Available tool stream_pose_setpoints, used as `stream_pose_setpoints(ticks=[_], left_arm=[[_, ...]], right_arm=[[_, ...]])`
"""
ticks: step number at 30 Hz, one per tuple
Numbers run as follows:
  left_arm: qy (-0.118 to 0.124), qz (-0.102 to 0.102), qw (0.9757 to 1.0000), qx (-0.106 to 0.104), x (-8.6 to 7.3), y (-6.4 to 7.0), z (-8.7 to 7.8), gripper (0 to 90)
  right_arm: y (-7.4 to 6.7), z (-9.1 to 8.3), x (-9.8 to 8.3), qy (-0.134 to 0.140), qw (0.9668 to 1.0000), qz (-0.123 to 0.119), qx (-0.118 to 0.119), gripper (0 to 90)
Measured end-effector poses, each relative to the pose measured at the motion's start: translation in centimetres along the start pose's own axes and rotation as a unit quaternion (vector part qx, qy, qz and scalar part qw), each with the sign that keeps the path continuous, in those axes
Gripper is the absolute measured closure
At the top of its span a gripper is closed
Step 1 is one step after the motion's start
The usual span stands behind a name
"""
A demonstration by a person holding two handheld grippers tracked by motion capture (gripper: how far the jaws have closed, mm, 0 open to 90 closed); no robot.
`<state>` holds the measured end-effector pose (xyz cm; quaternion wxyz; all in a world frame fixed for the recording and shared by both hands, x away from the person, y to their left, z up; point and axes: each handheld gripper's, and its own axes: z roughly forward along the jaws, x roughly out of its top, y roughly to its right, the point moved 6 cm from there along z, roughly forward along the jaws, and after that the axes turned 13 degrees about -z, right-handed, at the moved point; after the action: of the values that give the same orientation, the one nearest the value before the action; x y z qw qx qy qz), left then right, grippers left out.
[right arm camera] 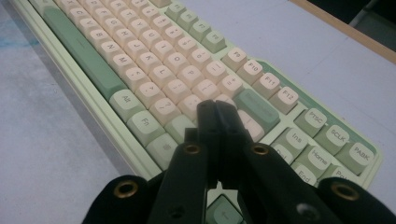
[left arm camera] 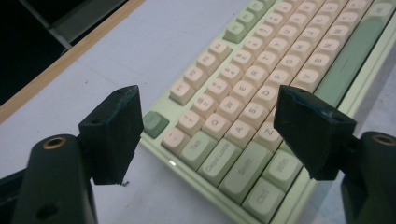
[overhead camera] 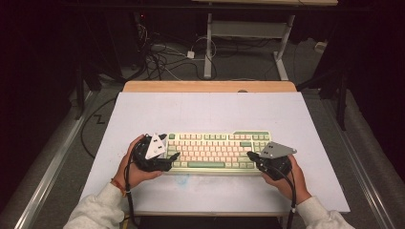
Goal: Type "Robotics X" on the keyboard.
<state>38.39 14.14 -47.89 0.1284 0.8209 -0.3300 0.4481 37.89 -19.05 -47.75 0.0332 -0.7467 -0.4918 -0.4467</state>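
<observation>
Between my left gripper's [left arm camera: 205, 135] wide-spread, empty jaws lies the left end of the green-and-cream keyboard [overhead camera: 217, 150] on the table [overhead camera: 205, 112]. My right gripper's [right arm camera: 215, 116] jaws are pressed together, gripping nothing. Their tips sit over the keys at the keyboard's right end.

A dim room: grey floor [overhead camera: 248, 62] strewn with cables [overhead camera: 160, 57], a white-legged desk [overhead camera: 248, 28] beyond.

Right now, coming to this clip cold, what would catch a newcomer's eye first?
The pastel green and peach keyboard lies at the middle of the pale table, toward the near edge. A hand-held black gripper sits at each end of it: the left gripper with jaws spread wide over the Tab and Caps Lock corner, the right gripper closed above the keys on its side.
</observation>
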Motion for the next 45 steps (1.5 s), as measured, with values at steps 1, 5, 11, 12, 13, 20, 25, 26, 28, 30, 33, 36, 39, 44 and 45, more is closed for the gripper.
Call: stream_pose_setpoints(ticks=[1,5,11,12,13,20,25,26,28,30,33,36,39,44,45], left_arm=[[0.002,0.0,1.0,0.004,-0.3,-0.1,-0.2,22.2],[-0.003,0.001,0.9999,0.012,-1.5,-0.3,-0.9,21.4],[-0.023,-0.006,0.9996,0.017,-3.7,-0.3,-1.4,21.1],[-0.026,-0.008,0.9995,0.018,-4.0,-0.3,-1.4,21.1],[-0.031,-0.007,0.9993,0.018,-4.3,-0.3,-1.5,21.1],[-0.042,-0.012,0.999,0.012,-5.4,0.3,-1.7,21.1],[-0.048,-0.01,0.9988,0.006,-5.7,0.6,-1.6,21.1],[-0.049,-0.011,0.9987,0.007,-5.7,0.6,-1.6,21.1],[-0.051,-0.01,0.9986,0.01,-5.8,0.6,-1.5,21.1],[-0.051,-0.011,0.9986,0.01,-5.8,0.5,-1.5,21.0],[-0.05,-0.01,0.9987,0.009,-5.7,0.6,-1.5,21.1],[-0.052,-0.007,0.9986,0.01,-5.7,0.6,-1.5,21.1],[-0.052,-0.007,0.9986,0.009,-5.7,0.6,-1.5,21.1],[-0.054,-0.007,0.9985,0.009,-5.8,0.6,-1.5,21.1],[-0.054,-0.008,0.9985,0.008,-5.8,0.6,-1.5,21.1]], right_arm=[[0.0,0.0,0.1,0.0,1.0,-0.001,0.0,90.0],[0.1,0.1,0.4,0.003,1.0,0.0,0.001,90.0],[0.0,0.6,1.1,0.002,1.0,-0.004,0.006,90.0],[0.0,0.8,1.2,0.001,1.0,-0.005,0.007,90.0],[0.0,0.9,1.4,0.002,0.9999,-0.008,0.008,90.0],[0.3,2.2,2.6,0.004,0.9998,-0.012,0.012,90.0],[0.5,3.3,3.4,0.002,0.9998,-0.015,0.015,90.0],[0.5,3.5,3.6,0.002,0.9998,-0.016,0.014,90.0],[0.6,4.0,3.9,0.001,0.9997,-0.016,0.017,90.0],[0.5,4.4,4.1,-0.002,0.9997,-0.016,0.02,90.0],[0.4,5.2,4.3,-0.009,0.9994,-0.022,0.026,90.0],[0.2,5.9,4.3,-0.015,0.9992,-0.019,0.032,90.0],[0.1,6.4,4.5,-0.019,0.999,-0.017,0.035,90.0],[-0.5,7.3,4.8,-0.023,0.9985,-0.023,0.043,90.0],[-0.6,7.4,4.9,-0.024,0.9984,-0.025,0.044,90.0]])
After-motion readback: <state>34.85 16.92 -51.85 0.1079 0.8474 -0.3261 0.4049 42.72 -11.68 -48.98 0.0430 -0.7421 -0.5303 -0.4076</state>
